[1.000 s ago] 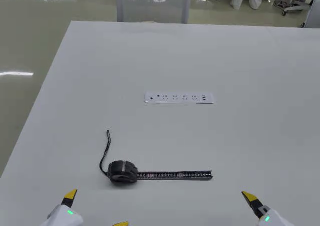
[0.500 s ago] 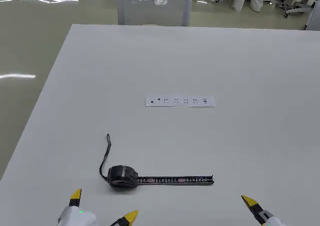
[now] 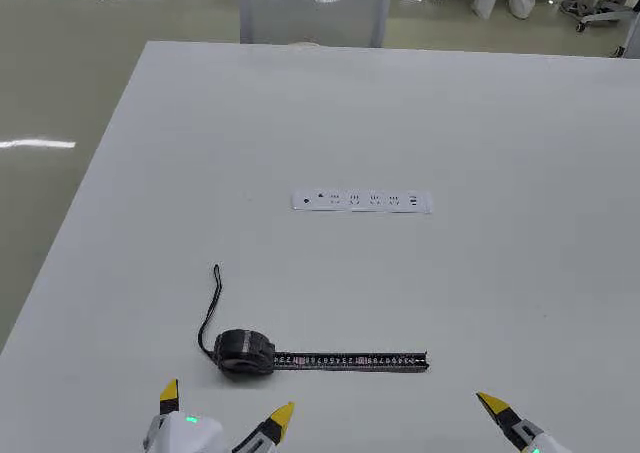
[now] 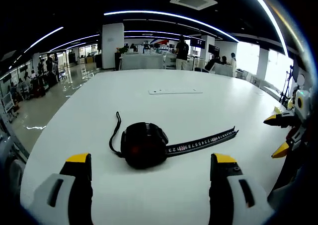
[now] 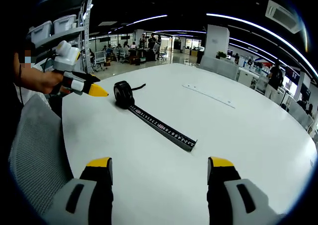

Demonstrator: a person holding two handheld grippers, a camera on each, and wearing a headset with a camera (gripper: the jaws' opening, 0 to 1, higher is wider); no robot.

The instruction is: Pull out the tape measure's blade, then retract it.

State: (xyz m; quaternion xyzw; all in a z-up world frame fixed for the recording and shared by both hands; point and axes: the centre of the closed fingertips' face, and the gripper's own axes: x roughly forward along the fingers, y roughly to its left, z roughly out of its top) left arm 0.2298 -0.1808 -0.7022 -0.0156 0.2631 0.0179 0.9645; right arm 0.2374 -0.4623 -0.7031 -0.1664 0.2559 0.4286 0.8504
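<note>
A black tape measure lies on the white table, its dark blade drawn out to the right and its wrist strap trailing away from me. In the left gripper view the case sits just ahead of my open left gripper, whose yellow tips flank empty air. My right gripper is open too, near the blade's end hook; one yellow fingertip shows at the table's near edge. Nothing is held.
A white power strip lies flat on the table beyond the tape measure. A grey chair stands at the far edge. The table's left edge drops to a glossy floor. A person's hand holds the left gripper.
My left gripper has moved right and forward toward the tape measure's case, both tips now showing. The tape measure and blade lie unchanged. The right gripper has barely moved.
</note>
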